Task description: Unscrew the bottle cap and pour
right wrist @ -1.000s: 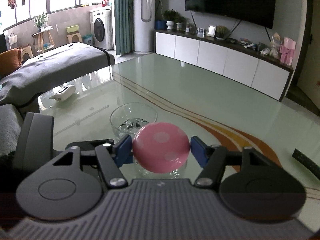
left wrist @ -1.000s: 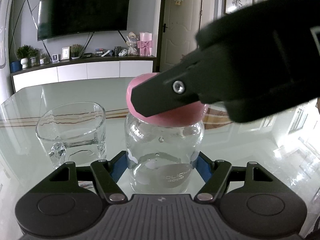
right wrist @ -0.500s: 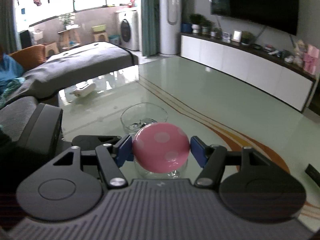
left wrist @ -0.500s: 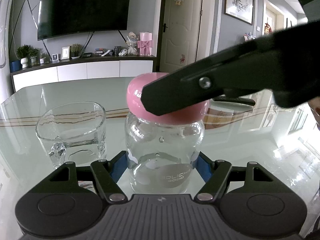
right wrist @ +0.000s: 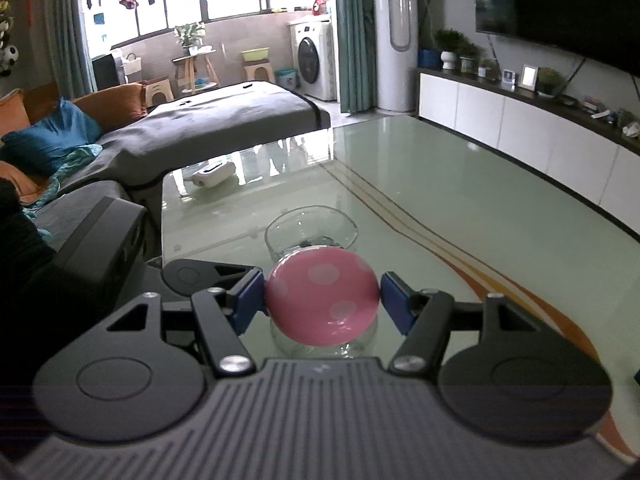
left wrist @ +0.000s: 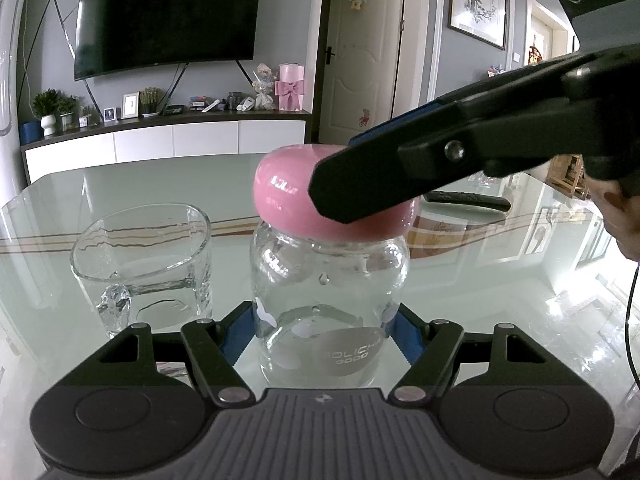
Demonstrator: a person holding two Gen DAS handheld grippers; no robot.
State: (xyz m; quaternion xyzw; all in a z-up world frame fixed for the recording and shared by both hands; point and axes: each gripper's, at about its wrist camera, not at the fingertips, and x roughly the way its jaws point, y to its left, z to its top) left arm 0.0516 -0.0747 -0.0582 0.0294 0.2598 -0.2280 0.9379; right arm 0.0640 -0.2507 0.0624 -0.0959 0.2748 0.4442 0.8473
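Grippers (left wrist: 322, 328) (right wrist: 322, 300) clamp bottle (left wrist: 328, 280) & cap (right wrist: 320, 300); glass (left wrist: 144, 256) empty.

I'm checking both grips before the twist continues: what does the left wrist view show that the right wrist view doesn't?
Only the left wrist view shows the left gripper clamped on the bottle body, plus the bottle's logo and the right gripper's outer finger from the side.

Only the right wrist view shows the right gripper with a pad on each side of the cap, and the cap's spotted top.

Both show the pink cap on the bottle and the glass standing apart on the table.
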